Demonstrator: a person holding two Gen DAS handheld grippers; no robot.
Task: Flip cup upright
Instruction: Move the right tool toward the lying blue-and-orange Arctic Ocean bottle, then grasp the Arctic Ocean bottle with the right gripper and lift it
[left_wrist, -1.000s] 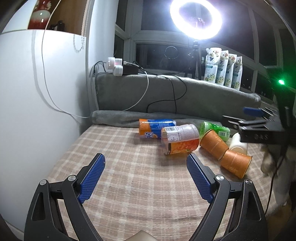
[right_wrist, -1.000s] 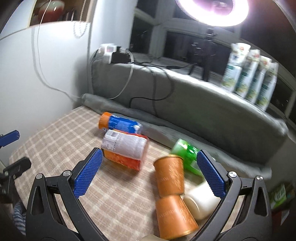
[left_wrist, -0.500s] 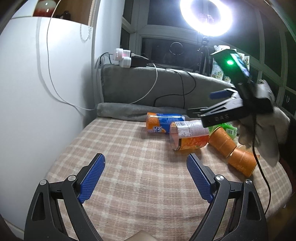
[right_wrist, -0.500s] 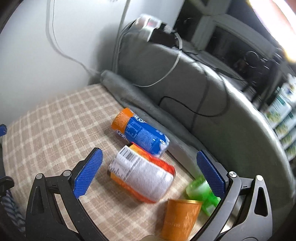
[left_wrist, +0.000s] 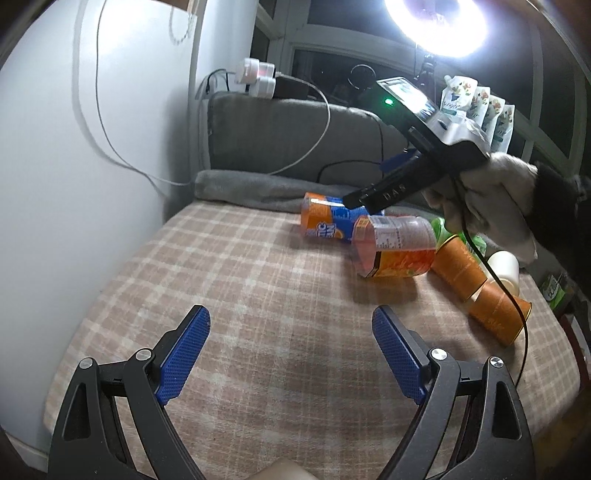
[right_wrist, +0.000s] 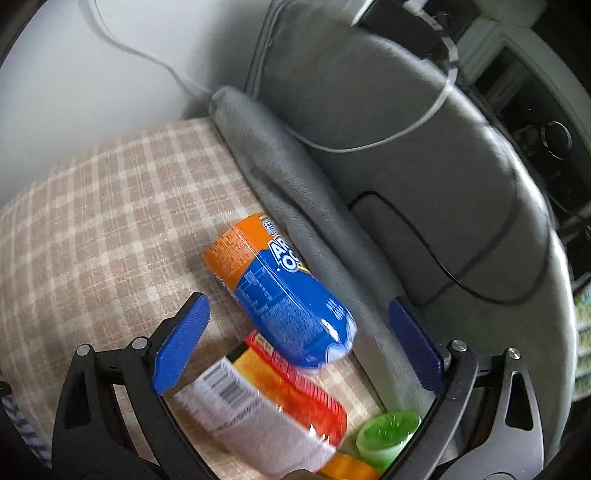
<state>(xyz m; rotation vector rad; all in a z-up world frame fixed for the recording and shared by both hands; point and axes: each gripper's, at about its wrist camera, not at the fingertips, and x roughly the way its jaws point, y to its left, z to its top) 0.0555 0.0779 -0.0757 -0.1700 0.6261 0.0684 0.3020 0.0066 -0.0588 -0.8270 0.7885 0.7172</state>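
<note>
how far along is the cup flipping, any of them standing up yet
Nothing looks done: the blue-and-orange cup, the clear orange cup and the two brown paper cups all lie on their sides on the checked cloth. In hand: the right tool hovers open over the blue-and-orange cup; the left tool is open, holding nothing. Left: gripping and turning upright.

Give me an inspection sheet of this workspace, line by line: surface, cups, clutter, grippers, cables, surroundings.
Surface: beige checked cloth.
Job's things: two orange paper cups and a cream cup, all lying on their sides.
Clutter: blue-and-orange can, orange-labelled clear jar, green bottle, all lying down.
Grippers: left gripper open, empty; right gripper open over the can.
Cables: white cable and black cable on the grey cushion.
Surroundings: ring light, white wall.
</note>
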